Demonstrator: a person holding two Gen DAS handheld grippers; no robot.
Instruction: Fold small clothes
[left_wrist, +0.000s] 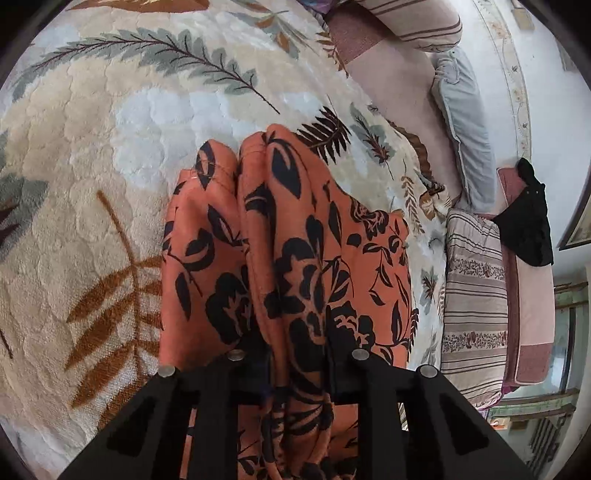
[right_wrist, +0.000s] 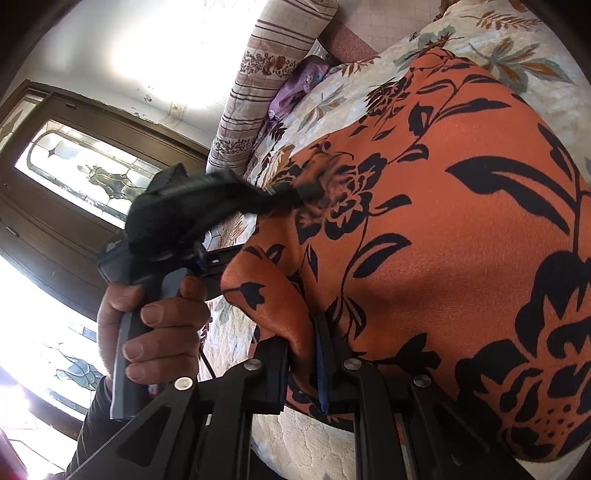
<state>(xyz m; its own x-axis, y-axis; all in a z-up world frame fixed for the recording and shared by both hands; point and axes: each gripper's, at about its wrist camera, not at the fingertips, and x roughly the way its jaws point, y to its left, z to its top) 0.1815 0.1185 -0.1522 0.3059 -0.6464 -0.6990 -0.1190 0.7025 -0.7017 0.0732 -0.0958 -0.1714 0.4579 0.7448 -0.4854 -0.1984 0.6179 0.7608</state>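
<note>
Now both claws — left gripper and right gripper — are pinching the orange garment. It's hanging bunched over the blanket — folding is barely starting.

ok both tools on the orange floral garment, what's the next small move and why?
Probably lift both together and carry the pinched edges across to make the fold. The left tool and the right tool each clamp bunched cloth of the orange floral garment, which still lies rumpled on the leaf-print blanket, so a level, matched pull should keep it from twisting.
</note>
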